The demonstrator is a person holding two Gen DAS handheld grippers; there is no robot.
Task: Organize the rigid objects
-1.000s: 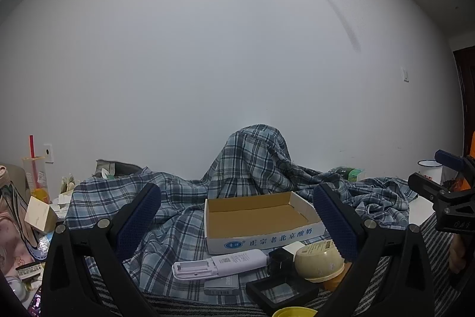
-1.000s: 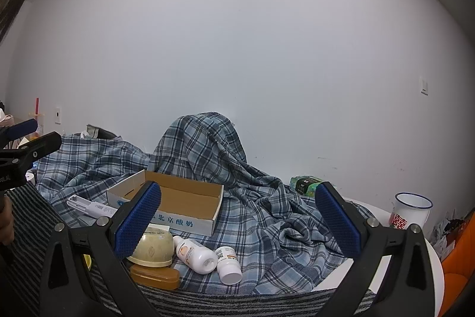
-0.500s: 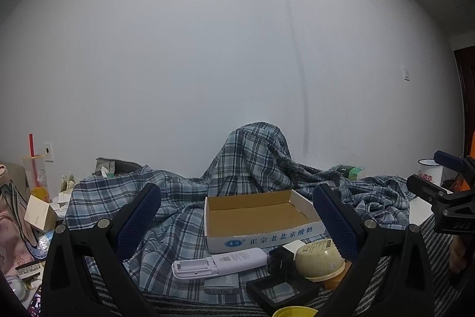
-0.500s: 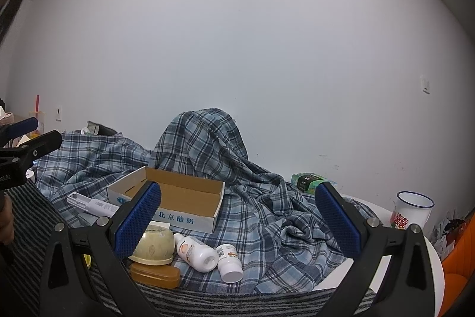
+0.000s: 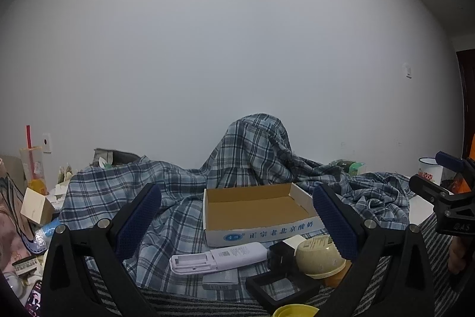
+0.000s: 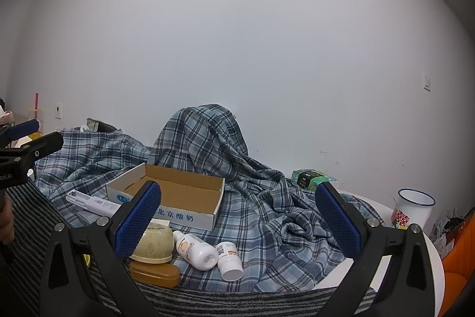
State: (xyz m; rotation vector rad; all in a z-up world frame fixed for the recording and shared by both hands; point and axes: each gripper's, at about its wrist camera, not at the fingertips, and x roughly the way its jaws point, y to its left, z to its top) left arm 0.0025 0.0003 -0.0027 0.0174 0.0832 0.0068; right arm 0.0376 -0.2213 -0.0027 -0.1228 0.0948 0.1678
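Right gripper (image 6: 237, 225) eased nearer box (image 6: 190, 192); both fingers spread wide (nothing held)

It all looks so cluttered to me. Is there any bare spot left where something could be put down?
The cardboard box is empty inside. Right of it, the rumpled plaid cloth is bare up to the enamel mug. The front is crowded: remote, beige bowl, two white bottles, amber case.

Left wrist view: low, near, facing the far wall.
Right wrist view: same facing, further right.
Shared: cardboard box (image 5: 255, 210) (image 6: 175, 195), plaid cloth (image 5: 255, 144) (image 6: 207, 138).
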